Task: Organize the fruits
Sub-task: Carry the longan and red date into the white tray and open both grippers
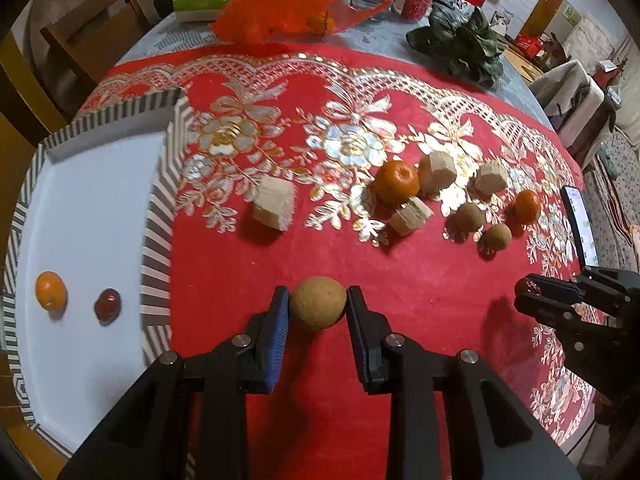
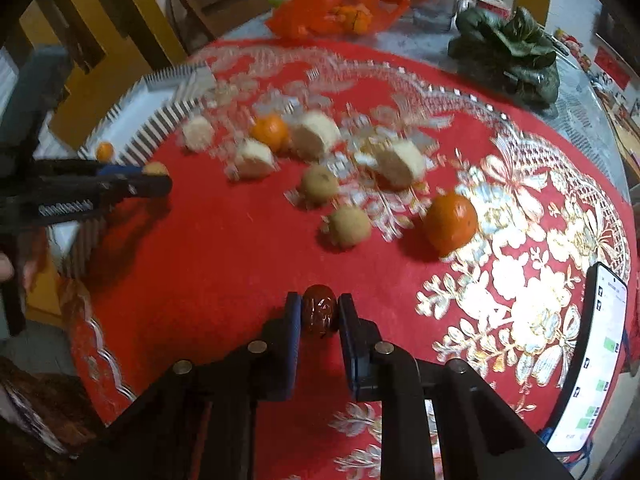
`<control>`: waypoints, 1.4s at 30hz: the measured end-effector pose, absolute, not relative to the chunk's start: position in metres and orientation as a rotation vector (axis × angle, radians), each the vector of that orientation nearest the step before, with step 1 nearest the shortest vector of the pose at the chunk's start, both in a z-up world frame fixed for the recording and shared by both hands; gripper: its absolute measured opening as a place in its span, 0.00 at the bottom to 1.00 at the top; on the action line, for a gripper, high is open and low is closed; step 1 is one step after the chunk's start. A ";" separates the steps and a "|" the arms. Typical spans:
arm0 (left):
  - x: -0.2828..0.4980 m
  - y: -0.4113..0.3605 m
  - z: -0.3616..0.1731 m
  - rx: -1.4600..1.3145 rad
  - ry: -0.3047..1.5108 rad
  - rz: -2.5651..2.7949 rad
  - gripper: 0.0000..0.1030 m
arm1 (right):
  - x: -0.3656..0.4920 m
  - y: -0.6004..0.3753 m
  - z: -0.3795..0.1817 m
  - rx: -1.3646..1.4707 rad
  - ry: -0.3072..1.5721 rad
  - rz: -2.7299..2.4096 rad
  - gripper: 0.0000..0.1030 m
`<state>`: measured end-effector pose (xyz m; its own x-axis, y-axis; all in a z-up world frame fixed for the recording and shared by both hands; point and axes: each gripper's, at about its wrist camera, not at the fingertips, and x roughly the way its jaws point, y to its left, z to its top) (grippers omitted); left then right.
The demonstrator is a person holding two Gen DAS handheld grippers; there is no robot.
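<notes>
Left wrist view shows the left gripper [image 1: 318, 308] clamped on a round tan-brown fruit [image 1: 318, 309], likely a longan, its blue-padded fingers [image 1: 280, 312] pressing both sides. The fruit sits right at the fingertips, seemingly lifted off the red embroidered cloth [image 1: 400, 320], though contact with the cloth cannot be ruled out. The relation that matters: the striped-rim white tray [image 1: 160, 240] lies just to this tool's left and slightly ahead, its near wall between the fruit and the tray floor. Inside it, further left, rest a small mandarin [image 1: 51, 291] and a red date [image 1: 107, 305], apart from each other. So the left tool is the nearer one to the tray and would have to carry its fruit leftward over the rim.

Ahead and to the right of the left tool lie the loose pieces: a pale cut chunk [image 1: 274, 208], a mandarin on the cloth [image 1: 397, 182] touching more pale chunks, and two small brown fruits [image 1: 470, 217] near another mandarin.

In the right wrist view the right gripper [image 2: 319, 316] is closed on a dark red date [image 2: 319, 315], held with its long axis running roughly forward along the fingers. From this tool the tray lies well away, ahead and to the left, beyond the left tool, so its path looks longer. A lit phone [image 2: 592, 360] stands at its right.
</notes>
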<state>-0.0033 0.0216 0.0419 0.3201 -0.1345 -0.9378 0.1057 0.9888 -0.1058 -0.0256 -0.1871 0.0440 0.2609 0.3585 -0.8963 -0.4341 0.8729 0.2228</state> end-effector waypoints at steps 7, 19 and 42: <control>-0.004 0.044 0.060 -0.036 1.193 -0.127 0.27 | -0.020 -0.141 0.064 -0.049 1.139 0.605 0.20; -0.012 0.123 0.080 -0.104 1.144 -0.025 0.27 | -0.014 -0.047 0.087 -0.094 1.087 0.744 0.20; -0.043 0.240 0.041 -0.227 1.222 0.128 0.27 | -0.013 0.106 0.063 -0.213 1.128 0.961 0.20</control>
<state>-0.0432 0.2399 0.0407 0.3385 -0.0243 -0.9407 -0.2187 0.9703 -0.1038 -0.0135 0.1061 0.0630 0.0919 0.5408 -0.8361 -0.7397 0.5992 0.3063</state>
